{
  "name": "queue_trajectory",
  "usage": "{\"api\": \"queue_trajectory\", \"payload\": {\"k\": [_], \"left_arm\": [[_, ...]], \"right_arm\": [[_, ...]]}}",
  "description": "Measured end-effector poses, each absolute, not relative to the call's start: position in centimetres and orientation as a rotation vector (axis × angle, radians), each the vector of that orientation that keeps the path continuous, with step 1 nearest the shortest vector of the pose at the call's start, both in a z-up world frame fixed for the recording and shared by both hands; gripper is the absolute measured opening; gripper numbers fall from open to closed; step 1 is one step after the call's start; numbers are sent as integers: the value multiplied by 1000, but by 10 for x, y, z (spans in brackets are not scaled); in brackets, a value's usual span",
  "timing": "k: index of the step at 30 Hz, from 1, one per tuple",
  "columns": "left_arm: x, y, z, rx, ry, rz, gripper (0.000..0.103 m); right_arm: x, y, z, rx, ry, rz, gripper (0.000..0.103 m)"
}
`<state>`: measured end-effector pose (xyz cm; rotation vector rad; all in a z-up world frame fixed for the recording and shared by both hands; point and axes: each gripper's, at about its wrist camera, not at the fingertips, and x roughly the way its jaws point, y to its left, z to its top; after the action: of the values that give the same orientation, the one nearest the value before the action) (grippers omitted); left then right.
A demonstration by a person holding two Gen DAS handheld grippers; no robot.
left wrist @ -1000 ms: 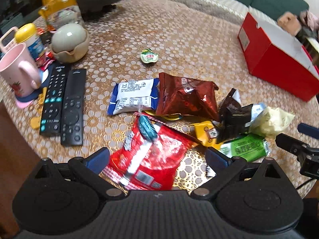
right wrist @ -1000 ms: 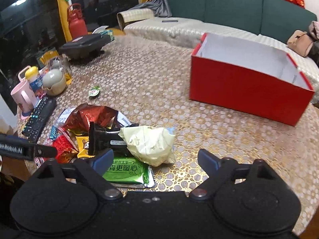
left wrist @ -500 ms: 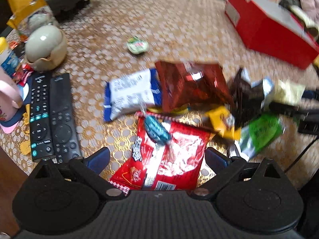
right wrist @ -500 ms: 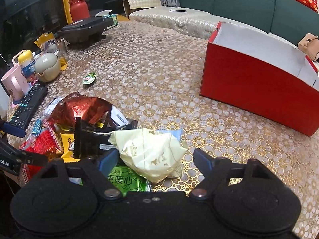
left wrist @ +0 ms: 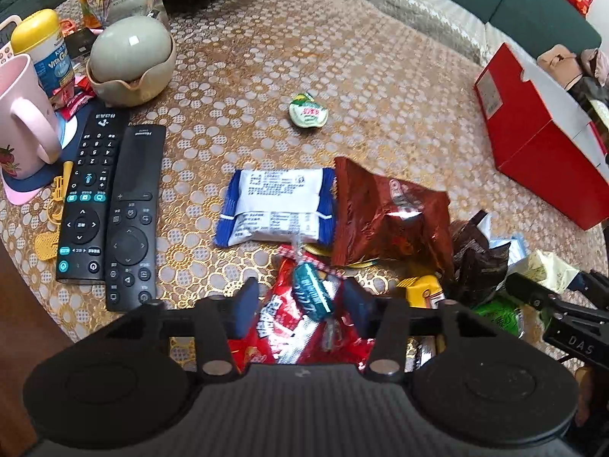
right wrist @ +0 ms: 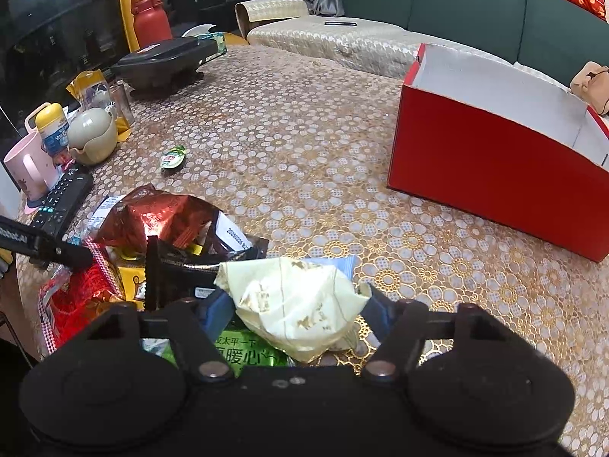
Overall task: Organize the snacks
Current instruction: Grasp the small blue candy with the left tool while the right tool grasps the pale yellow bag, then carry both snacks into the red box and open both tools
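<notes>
A heap of snack packets lies on the lace-patterned table. My left gripper point(left wrist: 300, 304) has narrowed around a teal wrapped candy point(left wrist: 313, 292) that lies on a red packet point(left wrist: 289, 337); the pads stand just beside it, apart from it. Beyond lie a blue-white packet point(left wrist: 276, 205) and a dark red foil bag point(left wrist: 384, 217). My right gripper point(right wrist: 295, 306) is closing on a pale yellow packet point(right wrist: 295, 304), its pads at both sides of it. A green packet point(right wrist: 243, 354) lies beneath. The open red box point(right wrist: 491, 167) stands at the far right.
Two black remotes point(left wrist: 110, 213), a pink mug point(left wrist: 23, 118), a grey egg-shaped bowl point(left wrist: 131, 61) and a yellow-capped bottle point(left wrist: 42, 49) stand on the left. A small green sauce packet point(left wrist: 307, 112) lies alone mid-table. A black appliance point(right wrist: 167, 61) is at the back.
Both grippers have narrowed from wide open. The left has come down over the teal candy; the right has moved in on the pale yellow packet.
</notes>
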<state>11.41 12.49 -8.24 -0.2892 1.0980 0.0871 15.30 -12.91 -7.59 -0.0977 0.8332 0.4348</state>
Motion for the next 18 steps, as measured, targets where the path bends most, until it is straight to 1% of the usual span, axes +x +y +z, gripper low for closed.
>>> {"api": "queue_trajectory", "payload": {"k": [1,4,6,11,18], "left_arm": [[114,123,-81,-280,1089,87,41],[115,120,-82,-264,1080,81,33],[115,120,-83,-266,1079,80,15],[112,119,-83,-271,1062,84,12],[108,115,-74,-262,1029,72,12]], "right_arm": [[153,-129,-76,-96,831,435,63],[151,-130,-76,-95,822,434,61],[151,-131,-76,-90,818,436,60],[149,-134,-76,-67,812,431,57],[146,-143,-73,-31,802,409,54]]}}
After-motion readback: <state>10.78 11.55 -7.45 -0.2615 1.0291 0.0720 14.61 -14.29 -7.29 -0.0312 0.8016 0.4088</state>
